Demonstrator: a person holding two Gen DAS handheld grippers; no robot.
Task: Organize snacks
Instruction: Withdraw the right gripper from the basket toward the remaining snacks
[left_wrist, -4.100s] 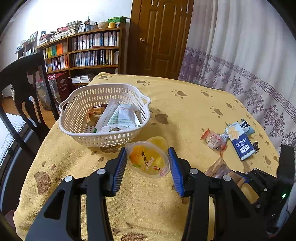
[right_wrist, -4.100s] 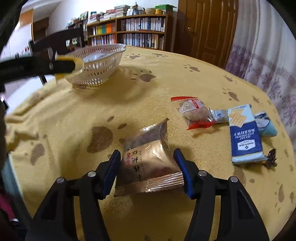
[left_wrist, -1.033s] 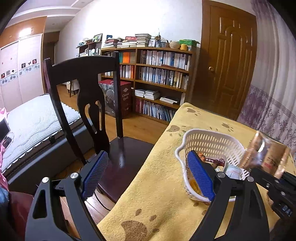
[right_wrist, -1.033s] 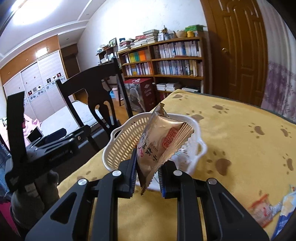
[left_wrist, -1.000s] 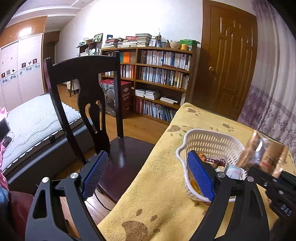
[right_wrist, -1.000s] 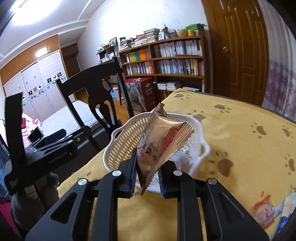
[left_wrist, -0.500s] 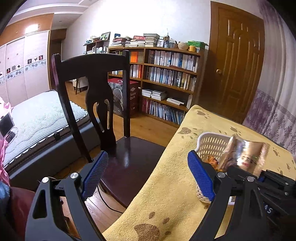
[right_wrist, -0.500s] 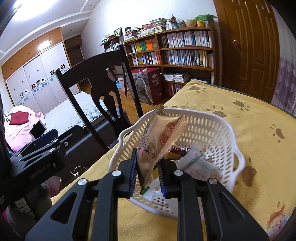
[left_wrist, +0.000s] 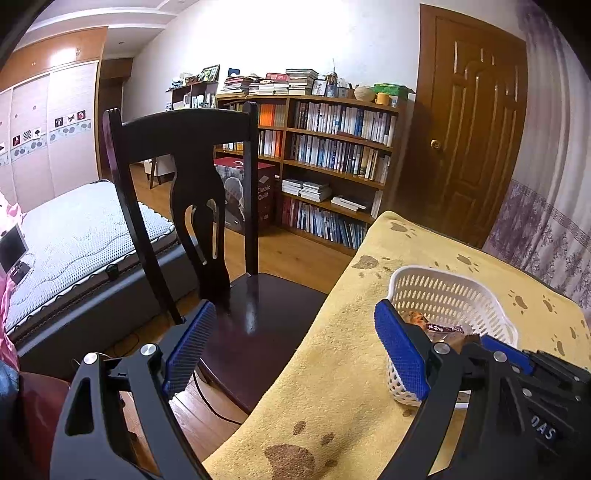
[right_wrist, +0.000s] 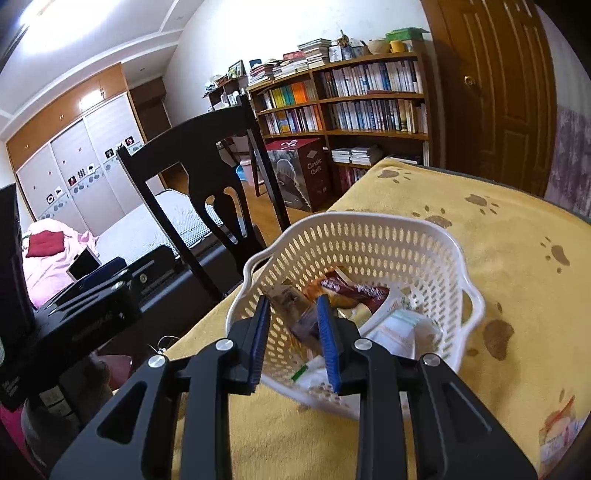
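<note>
Over the white basket (right_wrist: 436, 258), our right gripper (right_wrist: 293, 332) stands slightly parted around a brown snack packet (right_wrist: 299, 314); our left gripper (left_wrist: 291, 350) gapes wide, empty.

the white basket (right_wrist: 424, 251) sits near the table's left edge, its inside crowded with wrappers (right_wrist: 354, 291), its rim open above. the dark chair (left_wrist: 192, 206) stands close beside that edge. the yellow tablecloth (right_wrist: 517, 236) beyond and right of the basket lies bare.
</note>
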